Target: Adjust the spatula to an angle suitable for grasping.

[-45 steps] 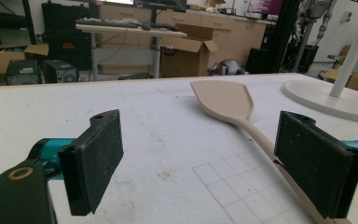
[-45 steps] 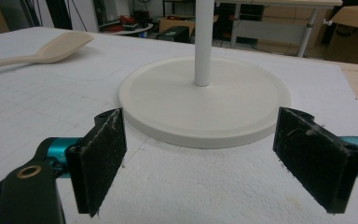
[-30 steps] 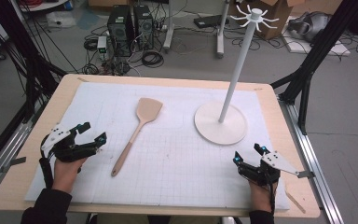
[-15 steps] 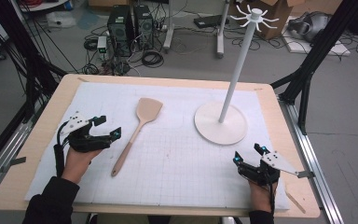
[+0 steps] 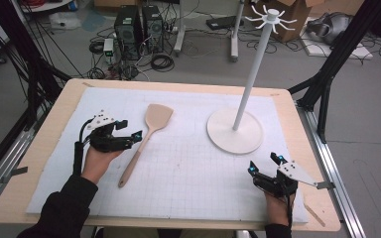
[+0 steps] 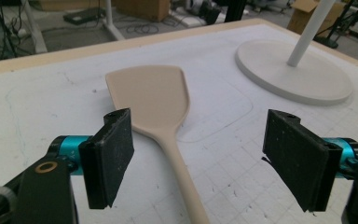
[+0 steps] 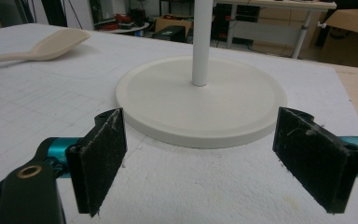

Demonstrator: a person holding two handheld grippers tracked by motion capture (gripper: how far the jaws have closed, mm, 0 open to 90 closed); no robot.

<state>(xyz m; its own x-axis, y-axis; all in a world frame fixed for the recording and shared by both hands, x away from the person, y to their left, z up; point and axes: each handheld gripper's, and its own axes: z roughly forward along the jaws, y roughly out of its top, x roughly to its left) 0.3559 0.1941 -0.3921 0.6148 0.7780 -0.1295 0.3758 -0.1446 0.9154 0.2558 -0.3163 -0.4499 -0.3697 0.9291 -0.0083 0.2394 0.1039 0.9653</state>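
A pale wooden spatula [image 5: 146, 136] lies flat on the white mat, blade toward the far side; its handle runs between my left jaws in the left gripper view [image 6: 168, 126]. My left gripper [image 5: 130, 134] is open just left of the handle, its jaws straddling it without touching [image 6: 200, 163]. A white stand [image 5: 235, 130] with a round base, tall pole and hooked top rises right of centre. My right gripper [image 5: 265, 164] is open near the front right, facing the stand's base [image 7: 200, 100], with nothing between its jaws [image 7: 205, 163].
The white gridded mat [image 5: 188, 173] covers most of the wooden table [image 5: 44, 144]. Black frame posts flank the table, and computers, cables and boxes lie on the floor beyond its far edge.
My left gripper has moved right and forward across the mat, ending up with its open jaws beside the spatula handle. The right gripper has stayed still.
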